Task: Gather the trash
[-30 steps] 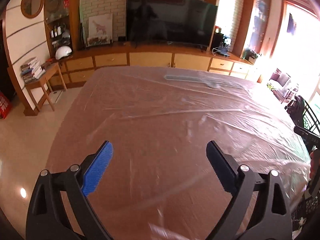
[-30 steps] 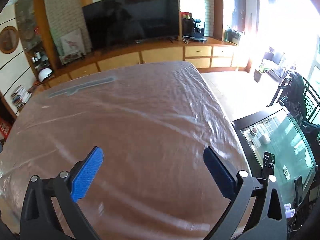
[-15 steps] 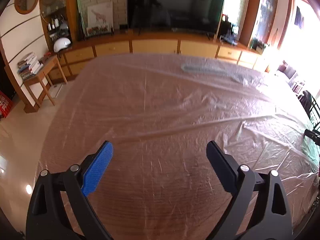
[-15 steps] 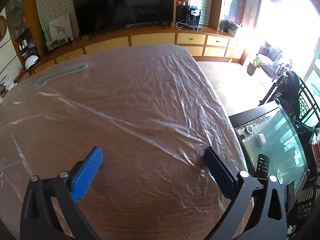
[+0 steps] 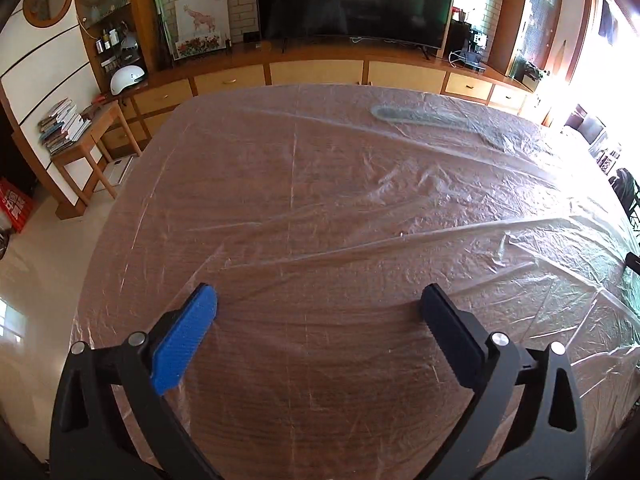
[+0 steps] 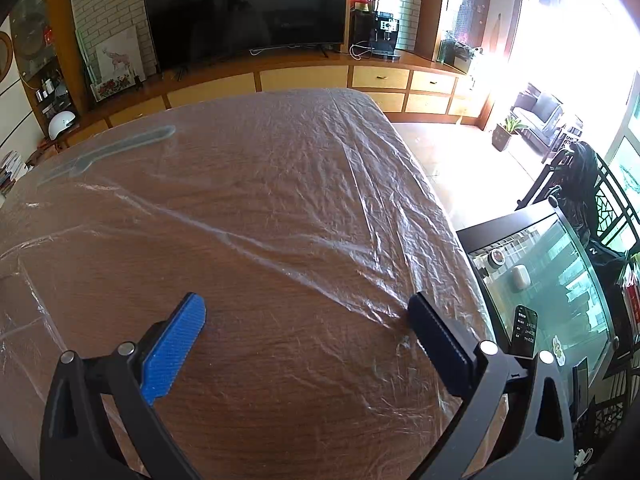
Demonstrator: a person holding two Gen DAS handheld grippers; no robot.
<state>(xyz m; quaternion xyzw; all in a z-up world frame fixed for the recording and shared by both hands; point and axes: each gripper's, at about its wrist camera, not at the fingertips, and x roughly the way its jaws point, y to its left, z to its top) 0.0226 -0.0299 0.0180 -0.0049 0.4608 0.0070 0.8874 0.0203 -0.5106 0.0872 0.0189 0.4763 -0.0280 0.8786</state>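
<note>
A wooden table [image 5: 320, 360] is covered with a wrinkled clear plastic sheet [image 5: 400, 184], also in the right wrist view [image 6: 304, 184]. A grey-blue strip [image 5: 432, 120] lies under or on the sheet at the far side, and shows in the right wrist view [image 6: 116, 148]. No loose trash shows on the table. My left gripper [image 5: 318, 304] is open and empty above the near part of the table. My right gripper [image 6: 306, 312] is open and empty near the table's right edge.
A TV [image 5: 352, 0] on a long wooden cabinet [image 5: 320, 72] stands behind the table. A small side table with books [image 5: 68, 128] is at the left. A glass-topped table [image 6: 548, 292] with a remote [image 6: 525, 332] stands to the right.
Both grippers have tilted down and moved closer over the table, so the table fills more of each view. Both stay open and empty.
</note>
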